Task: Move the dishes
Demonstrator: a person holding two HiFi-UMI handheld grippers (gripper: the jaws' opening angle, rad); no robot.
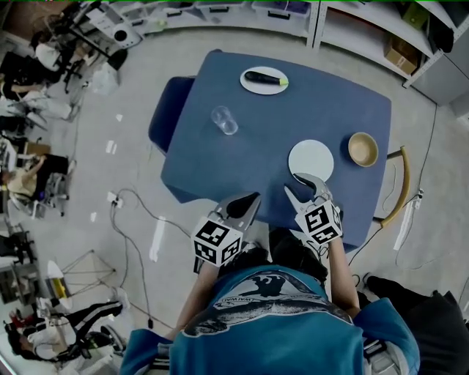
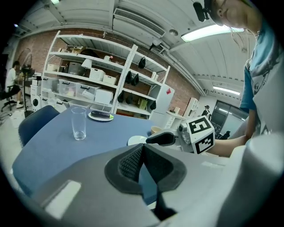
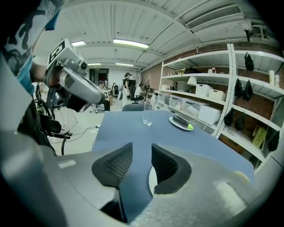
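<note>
On the blue table point(image 1: 278, 124) lie an empty white plate point(image 1: 311, 160), a wooden bowl point(image 1: 363, 149) to its right, a clear glass point(image 1: 224, 120) and a far white plate with a dark vegetable point(image 1: 264, 80). My right gripper point(image 1: 303, 186) is open at the empty plate's near rim, and a sliver of that plate point(image 3: 151, 177) shows past its right pad. My left gripper point(image 1: 248, 204) hovers over the table's near edge, shut and empty. The left gripper view shows the glass point(image 2: 79, 123), the far plate point(image 2: 101, 115), the empty plate point(image 2: 136, 140) and the bowl point(image 2: 155, 129).
A blue chair point(image 1: 165, 110) stands against the table's left side and a wooden chair point(image 1: 399, 187) at its right. Cables point(image 1: 132, 212) trail on the floor to the left. Shelves point(image 1: 242, 11) line the back wall, and seated people point(image 1: 29, 80) are at far left.
</note>
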